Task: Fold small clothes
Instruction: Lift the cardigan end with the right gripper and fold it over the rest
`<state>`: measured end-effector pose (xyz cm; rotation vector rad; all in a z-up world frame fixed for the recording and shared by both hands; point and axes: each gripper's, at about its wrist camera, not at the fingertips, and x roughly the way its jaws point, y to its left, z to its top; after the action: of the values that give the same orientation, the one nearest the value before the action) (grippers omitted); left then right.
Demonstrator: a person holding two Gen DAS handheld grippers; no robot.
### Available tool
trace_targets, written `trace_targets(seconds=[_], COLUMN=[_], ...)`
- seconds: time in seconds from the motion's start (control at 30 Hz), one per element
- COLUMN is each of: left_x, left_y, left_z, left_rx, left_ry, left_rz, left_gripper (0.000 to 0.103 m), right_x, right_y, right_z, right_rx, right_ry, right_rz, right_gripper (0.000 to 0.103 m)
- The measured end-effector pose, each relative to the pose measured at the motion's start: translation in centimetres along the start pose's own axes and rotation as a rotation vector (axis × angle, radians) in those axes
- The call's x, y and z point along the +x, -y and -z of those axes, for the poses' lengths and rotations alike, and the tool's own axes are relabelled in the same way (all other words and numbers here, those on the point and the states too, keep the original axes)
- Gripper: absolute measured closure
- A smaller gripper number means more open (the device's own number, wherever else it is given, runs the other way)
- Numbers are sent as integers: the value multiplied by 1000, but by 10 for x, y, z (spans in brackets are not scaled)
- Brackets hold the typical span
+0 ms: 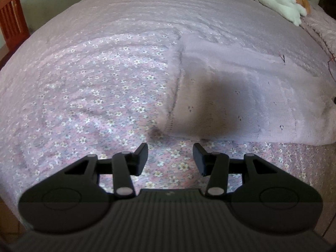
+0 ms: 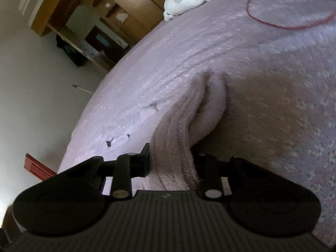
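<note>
**Pink garment on the bed, one corner gripped**

Pink bedspread (image 1: 126, 21) fills our left view; our left gripper (image 1: 170, 159) hangs empty, fingers spread, just short of the pink garment (image 1: 241, 96) lying flat, right of centre.

Right view: our right gripper (image 2: 172, 163) pinches the garment's bunched edge (image 2: 174, 147), lifted.

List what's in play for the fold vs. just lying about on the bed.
In play:
- pink garment, lying on the bed
- right claw, shut on a bunched edge of it
- left claw, open, empty, just short of its hem

Lying about:
- white soft toy
- red cord
- floral bedspread
- wooden chair
</note>
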<state>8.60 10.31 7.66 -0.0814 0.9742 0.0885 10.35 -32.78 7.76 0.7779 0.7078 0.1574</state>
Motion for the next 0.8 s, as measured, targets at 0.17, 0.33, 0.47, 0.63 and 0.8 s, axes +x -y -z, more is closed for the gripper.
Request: trace_targets(seconds=[0.17, 0.33, 0.47, 0.63, 0.8], left_x=[-7, -10, -11, -13, -18], left_y=[-12, -23, -35, -49, -67], left_z=[-2, -3, -3, -1, 0], left_rx=[6, 2, -52, -81, -112], left_ry=[14, 34, 30, 39, 55], left_rz=[2, 3, 70, 60, 40], left_gripper=[54, 54, 54, 54, 54], right_x=[-15, -17, -14, -11, 7], right_y=[-38, -82, -111, -151, -190], right_z=[-2, 0, 4, 8, 19], right_rx=[-117, -273, -338, -388, -444], right_ry=[7, -6, -28, -56, -104], right_rz=[2, -3, -60, -165, -221], right_gripper=[71, 72, 73, 74, 74])
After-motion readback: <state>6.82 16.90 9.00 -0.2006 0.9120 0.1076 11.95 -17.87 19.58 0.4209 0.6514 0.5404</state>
